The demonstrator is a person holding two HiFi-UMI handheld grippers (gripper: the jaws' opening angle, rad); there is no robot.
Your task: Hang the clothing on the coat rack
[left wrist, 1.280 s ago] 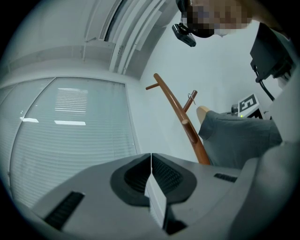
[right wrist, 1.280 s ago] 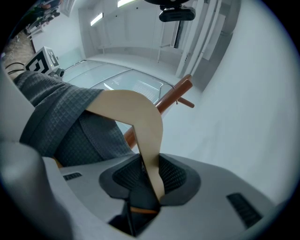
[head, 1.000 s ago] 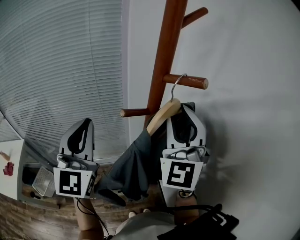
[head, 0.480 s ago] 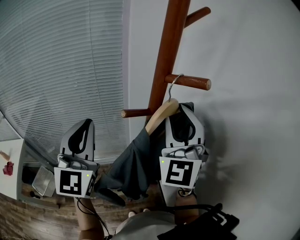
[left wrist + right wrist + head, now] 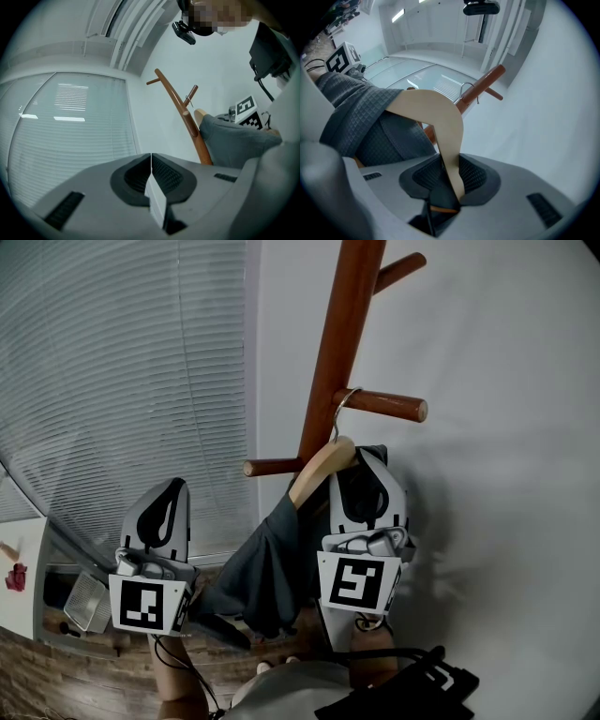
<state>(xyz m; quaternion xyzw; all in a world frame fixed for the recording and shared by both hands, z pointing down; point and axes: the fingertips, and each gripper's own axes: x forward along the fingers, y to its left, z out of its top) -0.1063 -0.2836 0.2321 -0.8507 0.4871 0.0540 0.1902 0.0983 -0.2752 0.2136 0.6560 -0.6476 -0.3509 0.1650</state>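
The grey waffle-textured garment (image 5: 264, 563) hangs draped on a pale, smooth, curved wooden hanger (image 5: 323, 465), its soft folds falling below and to the left of the reddish-brown, round wooden coat rack pole (image 5: 339, 334). The hanger's long axis slopes from lower left to upper right, toward the pole's right side, and its thin wire hook (image 5: 341, 407) rises from the middle. The relation that matters is hook to peg: the hook curls at the short, round-ended wooden peg (image 5: 382, 406) that sticks out to the pole's right, close to where the peg joins the pole. It looks to sit over the peg, though whether the peg carries the weight cannot be told from here. The right gripper (image 5: 367, 457) is the near one — it stands just right of the pole's lower part. In the right gripper view its ribbed dark pads are clamped on one arm of the hanger (image 5: 440, 124), with the garment (image 5: 361, 117) bunched to the left and the hook (image 5: 465, 90) straight ahead, up along the jaws. The left gripper (image 5: 171, 486) hangs well to the pole's left, in front of the white slatted blinds (image 5: 122, 381) — its jaws are pressed together with nothing between them (image 5: 151, 161). My judgement: the coming move is a small lowering to seat the hook, then a release.
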